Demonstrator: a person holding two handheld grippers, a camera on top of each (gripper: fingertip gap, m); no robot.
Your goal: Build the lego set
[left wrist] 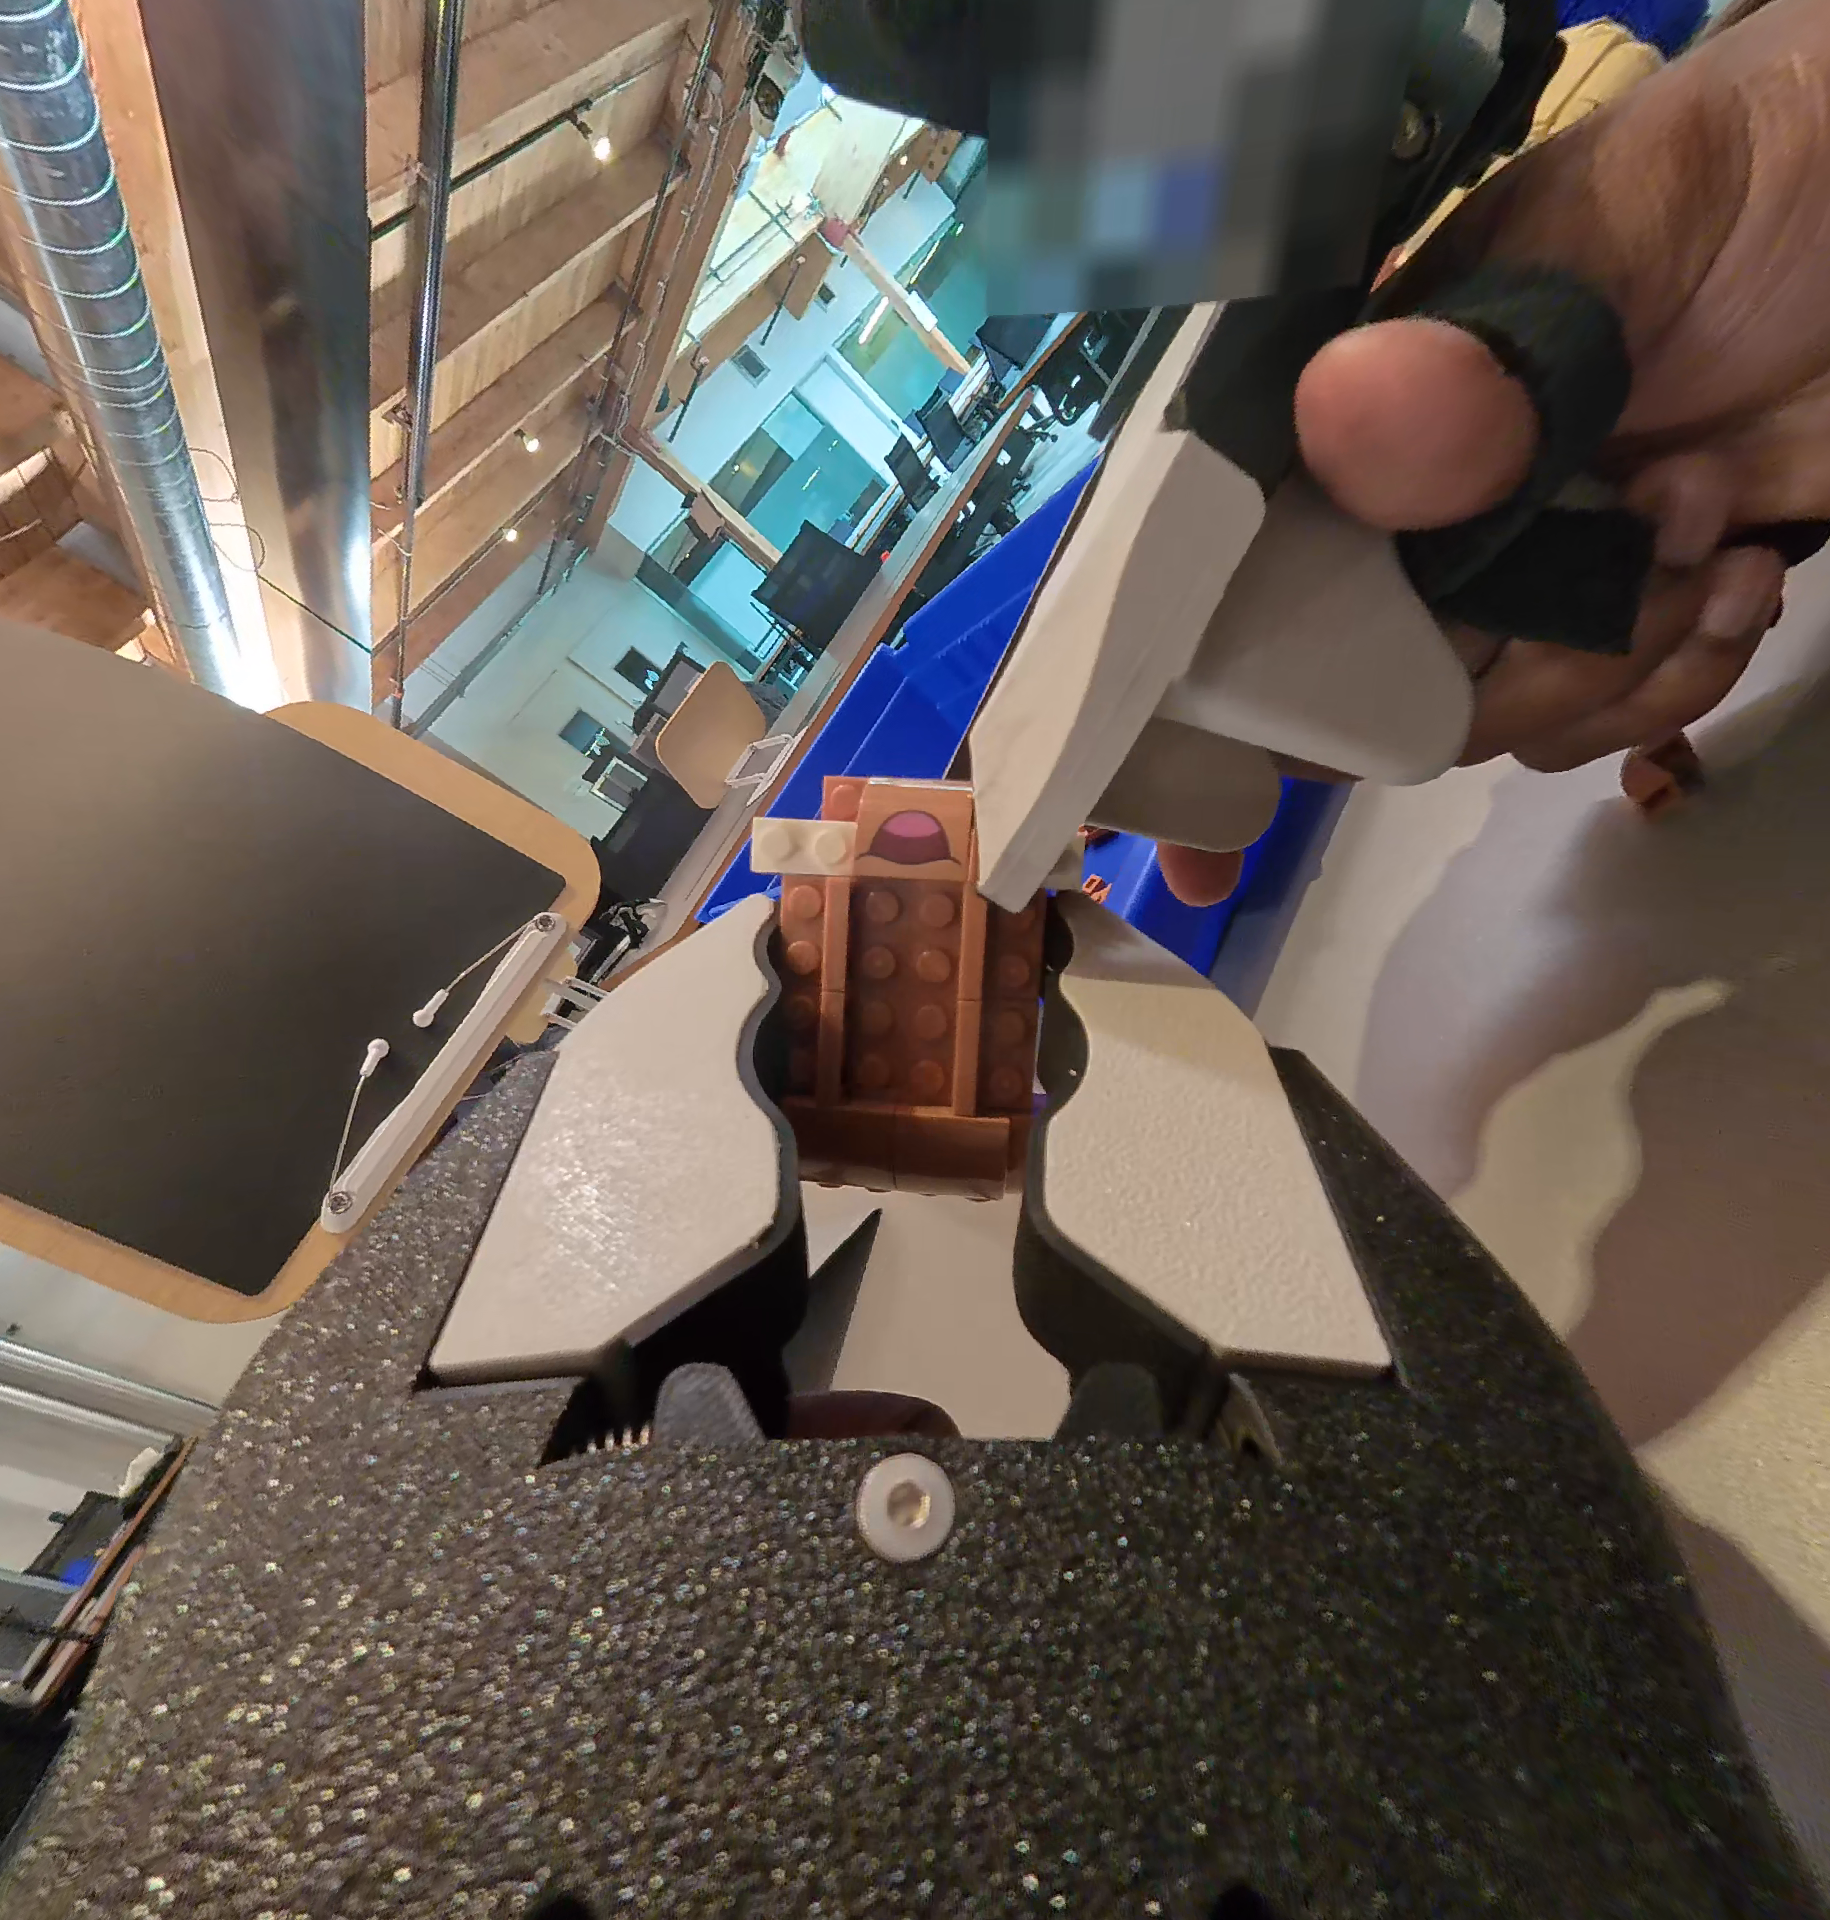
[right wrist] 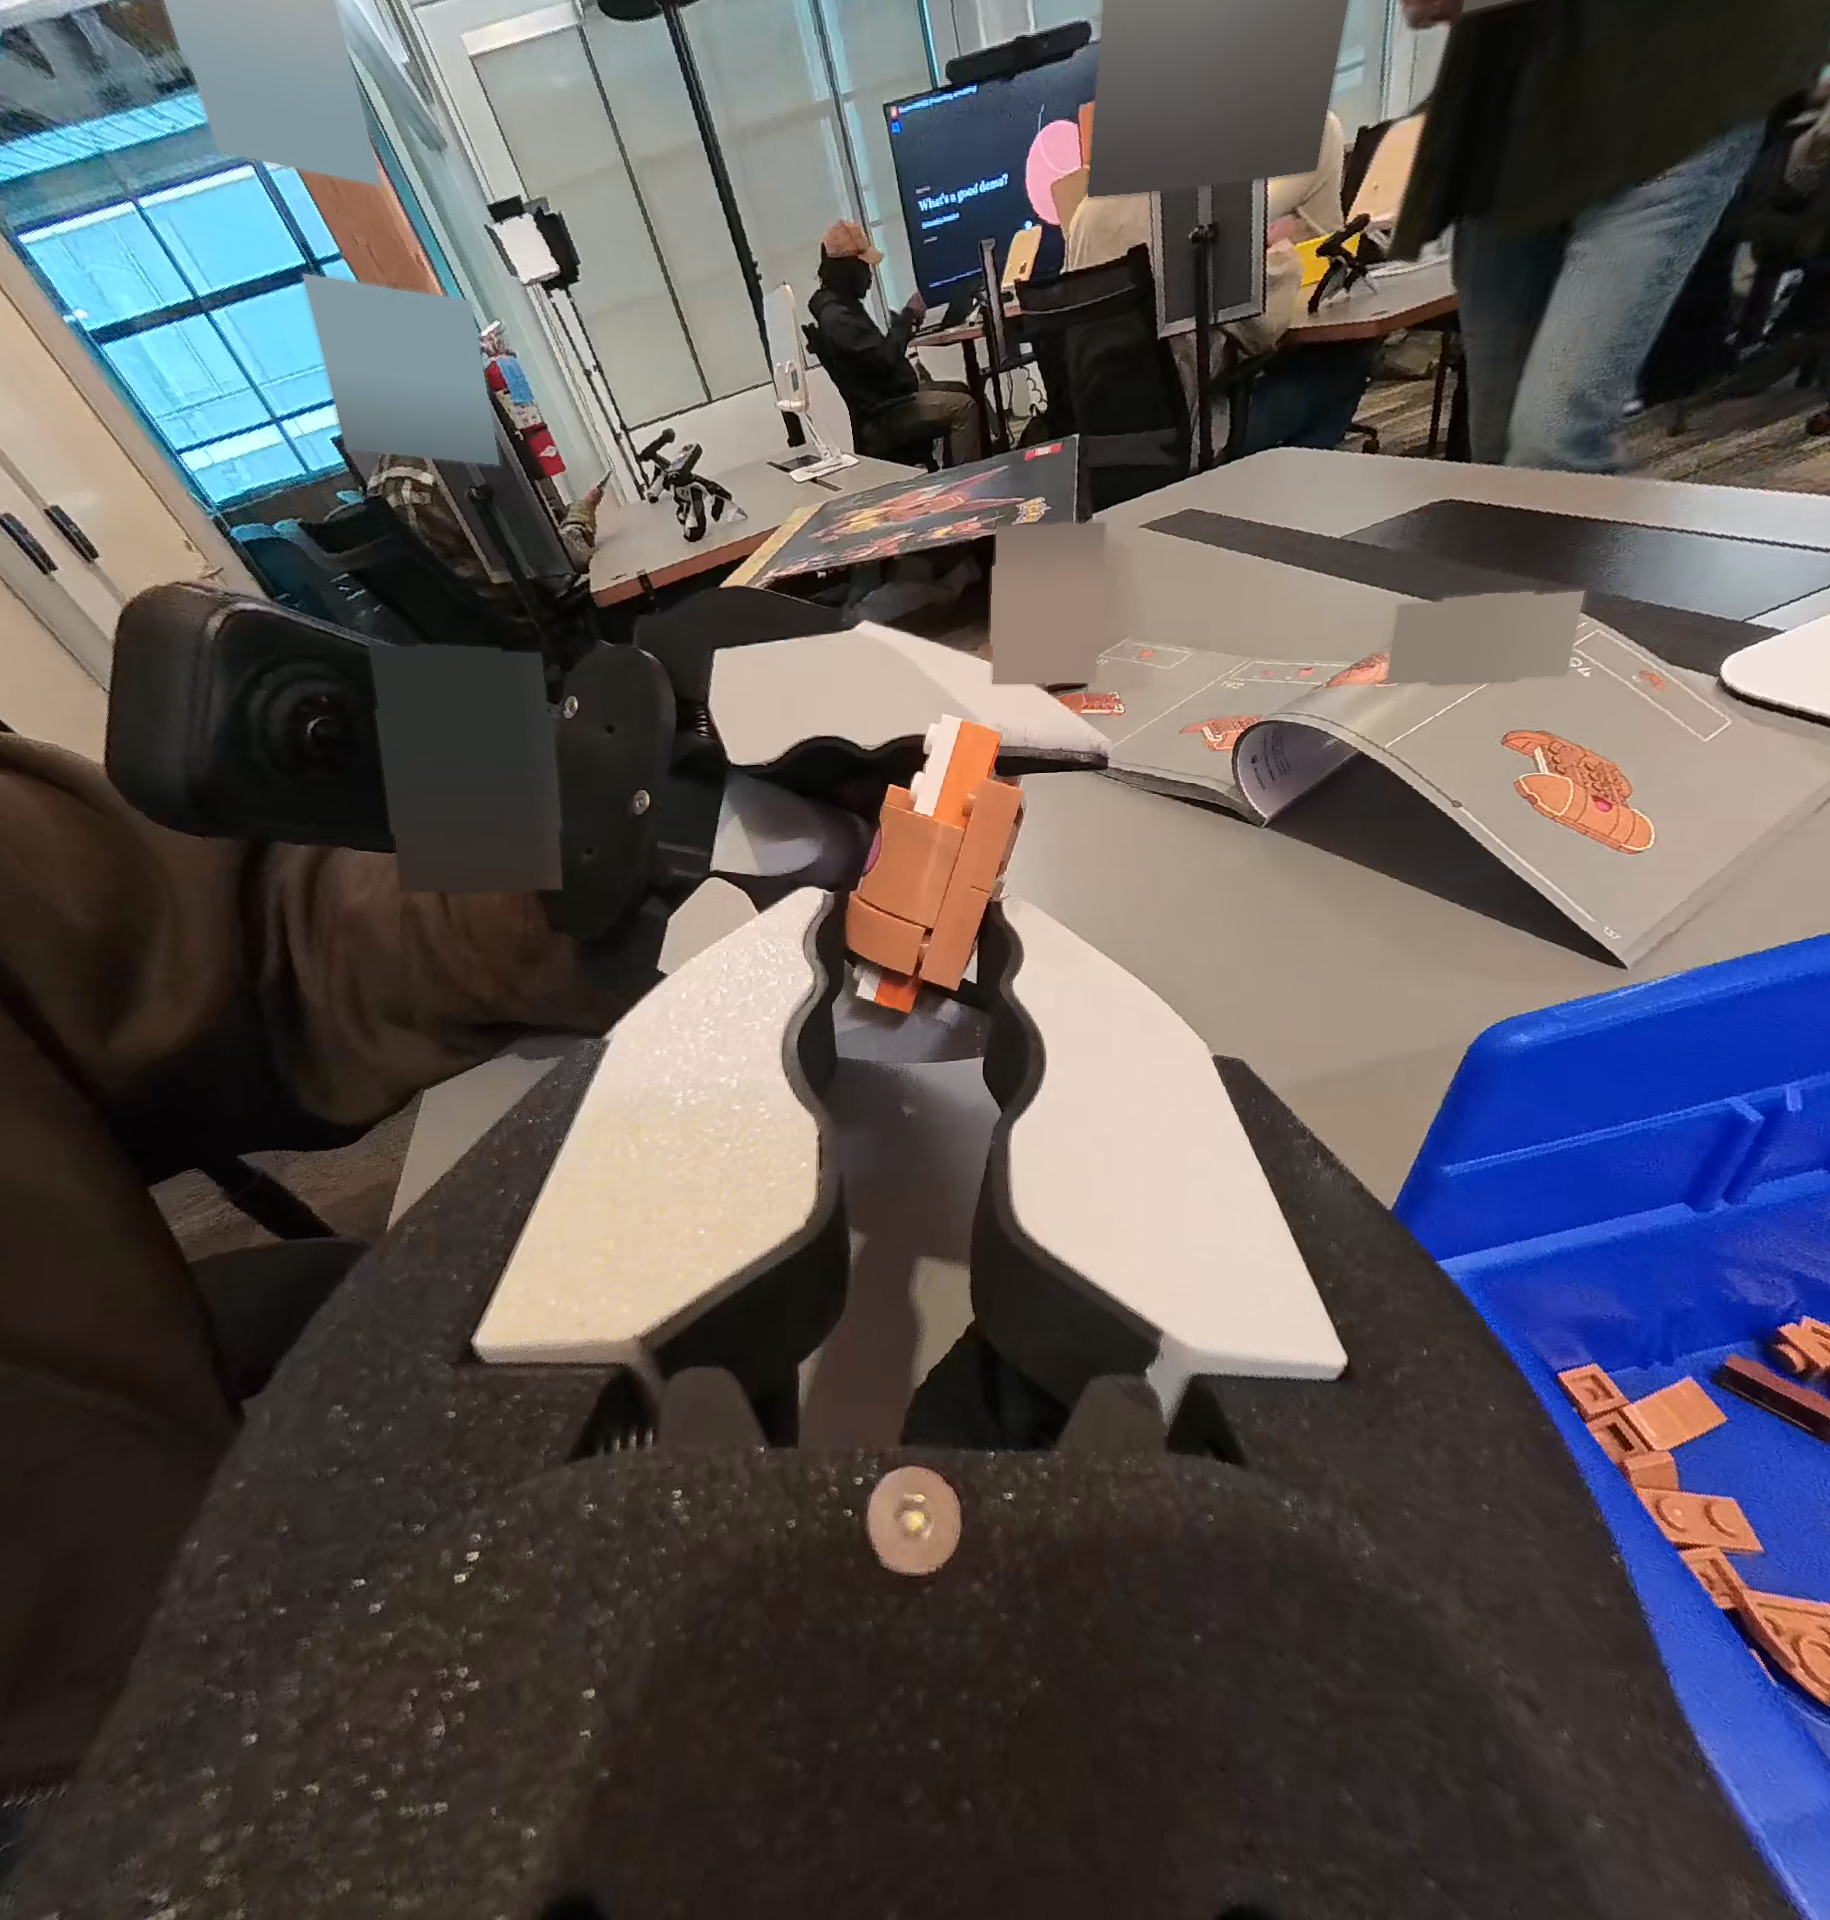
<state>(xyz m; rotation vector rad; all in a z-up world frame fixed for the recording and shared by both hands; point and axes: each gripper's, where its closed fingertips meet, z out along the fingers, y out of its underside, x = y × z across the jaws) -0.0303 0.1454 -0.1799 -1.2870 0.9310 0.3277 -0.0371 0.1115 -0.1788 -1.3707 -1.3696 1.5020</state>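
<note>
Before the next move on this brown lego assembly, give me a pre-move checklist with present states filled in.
1. Left gripper clamps the brown assembly: ok.
2. Right gripper closed on the assembly's other end: cannot tell; its fingers flank it.
3. White plate seated on the assembly's top edge: cannot tell.
4. Instruction booklet open on the table: ok.
5. Loose brown pieces in the blue bin: ok.

Readable writing shows on the monitor (right wrist: 978, 177) and booklet (right wrist: 1410, 748).
</note>
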